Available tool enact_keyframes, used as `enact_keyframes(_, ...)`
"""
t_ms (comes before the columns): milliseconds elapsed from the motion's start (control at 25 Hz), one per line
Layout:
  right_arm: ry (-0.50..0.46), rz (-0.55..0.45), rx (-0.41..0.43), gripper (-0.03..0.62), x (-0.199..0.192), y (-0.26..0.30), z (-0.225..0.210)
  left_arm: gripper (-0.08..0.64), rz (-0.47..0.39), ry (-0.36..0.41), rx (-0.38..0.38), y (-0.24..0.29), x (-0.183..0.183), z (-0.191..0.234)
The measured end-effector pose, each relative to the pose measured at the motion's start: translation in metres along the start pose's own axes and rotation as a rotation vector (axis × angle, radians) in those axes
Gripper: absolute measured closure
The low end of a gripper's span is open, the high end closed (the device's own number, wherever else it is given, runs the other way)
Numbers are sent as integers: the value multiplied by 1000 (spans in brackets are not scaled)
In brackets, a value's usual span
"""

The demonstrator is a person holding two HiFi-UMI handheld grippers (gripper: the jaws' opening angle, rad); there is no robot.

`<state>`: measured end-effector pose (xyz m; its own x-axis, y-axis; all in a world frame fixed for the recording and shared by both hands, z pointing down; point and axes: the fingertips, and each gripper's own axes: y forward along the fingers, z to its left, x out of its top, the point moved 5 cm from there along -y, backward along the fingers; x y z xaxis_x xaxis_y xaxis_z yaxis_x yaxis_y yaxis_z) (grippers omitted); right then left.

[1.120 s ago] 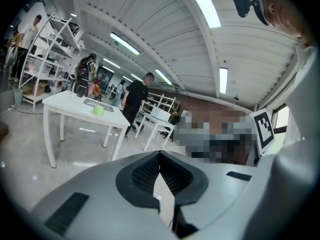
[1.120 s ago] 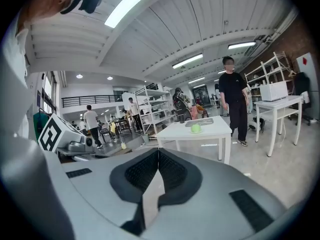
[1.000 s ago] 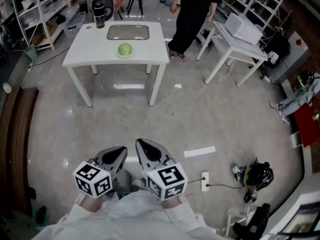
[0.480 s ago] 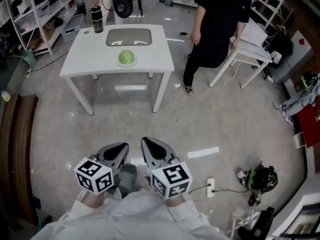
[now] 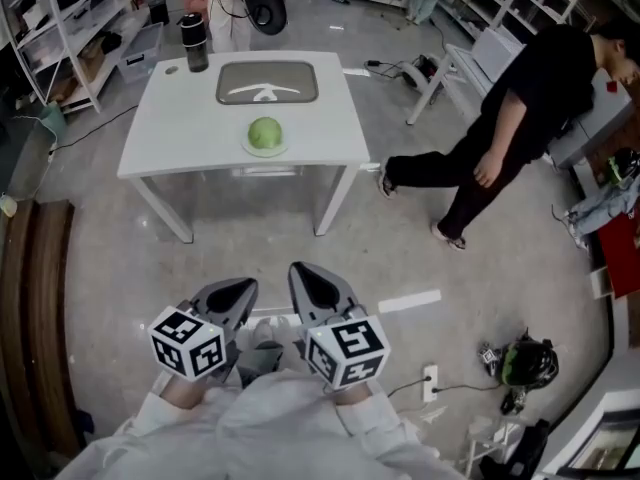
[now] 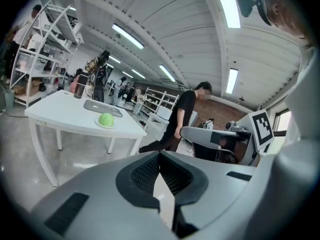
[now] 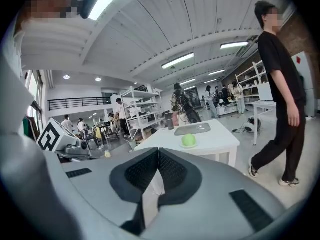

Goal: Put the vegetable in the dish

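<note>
- Left claw (image 5: 232,296), right claw (image 5: 312,286): side by side, low above the floor (image 5: 400,238).
- Counter (image 5: 180,138): well ahead of both claws.
- Vegetable (image 5: 265,133): in the dish (image 5: 250,149), near the counter's front edge.
- Tray (image 5: 267,81), perhaps a sunken basin: behind the dish.
- Tumbler (image 5: 195,43): back-left corner of the counter.
- Person (image 5: 520,108): ahead-right of the right claw, beside the counter.
- Helmet (image 5: 525,361): on the floor, right of the right claw.
</note>
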<state>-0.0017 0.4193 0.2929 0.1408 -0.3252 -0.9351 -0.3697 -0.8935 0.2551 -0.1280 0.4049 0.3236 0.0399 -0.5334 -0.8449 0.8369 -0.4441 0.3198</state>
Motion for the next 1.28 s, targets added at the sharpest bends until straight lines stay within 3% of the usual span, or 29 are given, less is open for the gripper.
enact_keyframes(360, 16, -46, -52, 578, 33, 74, -5, 552, 17, 27, -30, 19, 51, 68)
enact_keyframes(720, 20, -15, -93, 578, 35, 100, -39, 552, 23, -9, -49, 55, 60, 93)
enact_keyframes(960, 16, -9, -40, 578, 44, 143, -67, 552, 7, -5, 1, 87, 81, 125)
enact_keyframes(1280, -2, 4, 20, 578, 91, 224, -121, 552, -23, 9, 41, 155, 153, 173)
